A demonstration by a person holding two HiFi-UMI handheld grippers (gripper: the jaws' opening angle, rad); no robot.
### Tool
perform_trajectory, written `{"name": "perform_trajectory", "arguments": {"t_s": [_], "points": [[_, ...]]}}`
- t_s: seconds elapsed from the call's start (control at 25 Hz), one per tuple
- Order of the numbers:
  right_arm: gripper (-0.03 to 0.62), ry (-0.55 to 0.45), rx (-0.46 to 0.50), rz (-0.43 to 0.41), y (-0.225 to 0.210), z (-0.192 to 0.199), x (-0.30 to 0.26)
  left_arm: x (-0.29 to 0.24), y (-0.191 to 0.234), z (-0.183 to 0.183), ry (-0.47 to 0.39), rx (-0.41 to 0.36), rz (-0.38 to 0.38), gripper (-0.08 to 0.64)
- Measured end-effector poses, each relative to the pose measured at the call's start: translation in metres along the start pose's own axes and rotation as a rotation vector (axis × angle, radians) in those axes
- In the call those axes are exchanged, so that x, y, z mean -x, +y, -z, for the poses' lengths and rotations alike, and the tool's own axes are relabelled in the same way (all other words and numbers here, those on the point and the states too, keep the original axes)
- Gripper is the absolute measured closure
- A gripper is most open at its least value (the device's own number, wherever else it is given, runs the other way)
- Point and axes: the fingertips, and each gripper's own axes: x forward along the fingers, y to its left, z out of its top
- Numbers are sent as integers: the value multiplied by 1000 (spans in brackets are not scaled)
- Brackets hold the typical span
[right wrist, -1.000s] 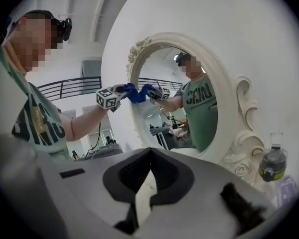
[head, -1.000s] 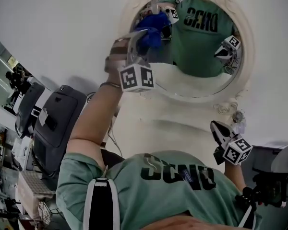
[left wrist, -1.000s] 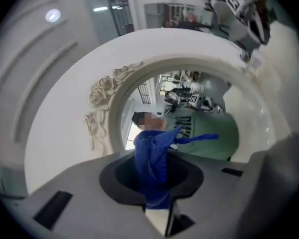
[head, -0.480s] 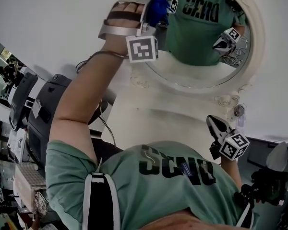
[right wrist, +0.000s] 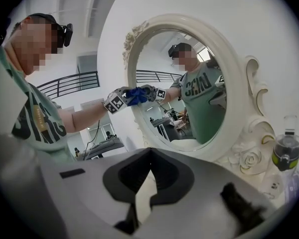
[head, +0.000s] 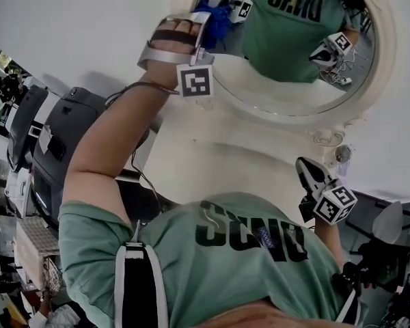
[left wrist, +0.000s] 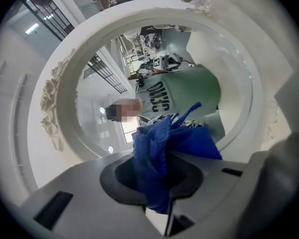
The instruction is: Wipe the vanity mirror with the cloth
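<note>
An oval vanity mirror [head: 297, 46] in an ornate white frame [right wrist: 239, 113] stands against the white wall. My left gripper [head: 206, 16] is raised to the mirror's upper left and is shut on a bunched blue cloth [head: 217, 18]. The cloth [left wrist: 162, 153] fills the gap between the jaws and presses at the glass [left wrist: 154, 68] near the frame's inner rim. From the right gripper view the cloth [right wrist: 137, 95] touches the glass at its left edge. My right gripper [head: 309, 175] hangs low, below the mirror's right side, shut on nothing [right wrist: 148, 178].
A small bottle with a green band [right wrist: 285, 152] stands beside the mirror's base on the right. Dark grey padded seats [head: 61, 149] stand at the left. My own green shirt [head: 253, 244] fills the lower head view.
My left gripper has gone up the mirror's left side with the cloth, from mid-height to near the top. The right gripper has stayed about where it was.
</note>
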Motion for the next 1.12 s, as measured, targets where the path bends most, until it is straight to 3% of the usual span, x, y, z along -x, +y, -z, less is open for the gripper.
{"name": "perform_trajectory", "arguments": {"t_s": [0.24, 0.44, 0.52, 0.64, 0.88, 1.12], "points": [[584, 37, 0, -10, -1, 3, -9, 8, -102, -20, -7, -23, 117, 476], [584, 61, 1, -7, 1, 9, -9, 23, -181, -73, -81, 118, 246, 476], [584, 83, 5, -4, 4, 13, -10, 33, -211, -98, -108, 156, 325, 477], [584, 94, 2, -2, 4, 17, -12, 48, -254, -136, -137, 124, 484, 480], [584, 101, 2, -6, 7, 20, -20, 61, -298, -208, -207, 149, 596, 483], [584, 101, 32, -14, 16, 8, -25, 62, -300, -228, -236, 199, 640, 483]]}}
